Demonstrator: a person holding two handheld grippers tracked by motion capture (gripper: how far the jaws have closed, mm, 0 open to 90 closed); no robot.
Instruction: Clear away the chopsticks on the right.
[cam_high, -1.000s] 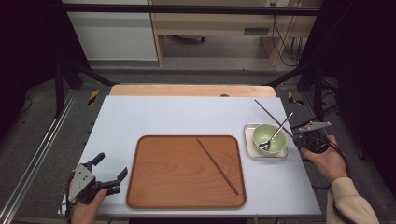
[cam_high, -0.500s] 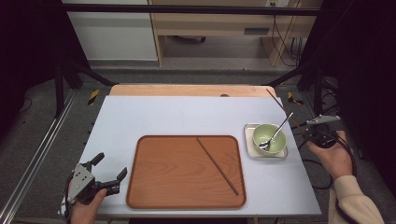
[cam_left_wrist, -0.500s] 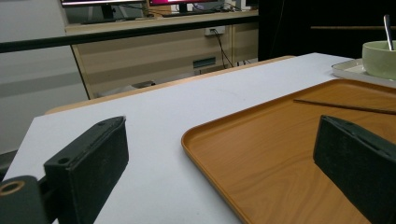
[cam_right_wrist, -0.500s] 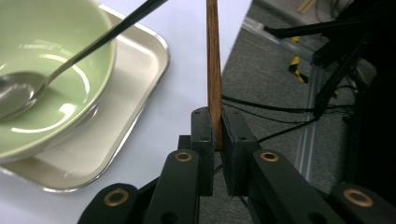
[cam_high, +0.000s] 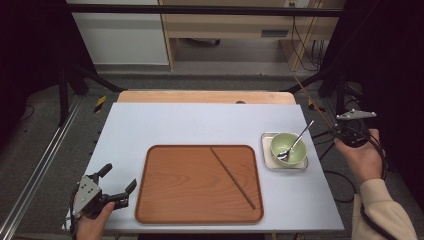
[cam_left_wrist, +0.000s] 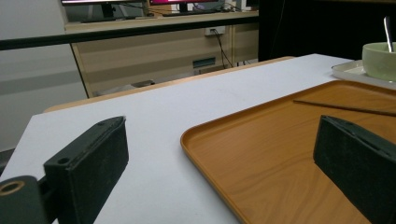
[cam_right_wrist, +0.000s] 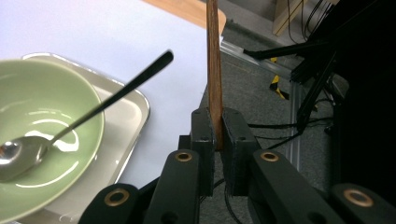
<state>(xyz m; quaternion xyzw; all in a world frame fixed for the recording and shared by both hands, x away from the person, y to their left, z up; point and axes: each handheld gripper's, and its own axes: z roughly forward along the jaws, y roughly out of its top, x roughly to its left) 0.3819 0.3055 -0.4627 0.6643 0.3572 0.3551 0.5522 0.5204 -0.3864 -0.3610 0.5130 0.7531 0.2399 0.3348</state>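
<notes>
Right hand-held gripper clamps chopstick; bowl, spoon beside.

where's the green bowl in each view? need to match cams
High view: green bowl right of the wooden tray, on a small white tray.
Left gripper view: green bowl at the upper right edge.
Right gripper view: green bowl at left.
Shared landmark: the spoon in it.

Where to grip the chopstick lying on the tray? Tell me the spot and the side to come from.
Grip the chopstick near its middle, coming straight down from above with the claw set across it. It lies flat and diagonal on the tray, thin and low, with bare tray on both sides, so fingers can straddle it there.
</notes>
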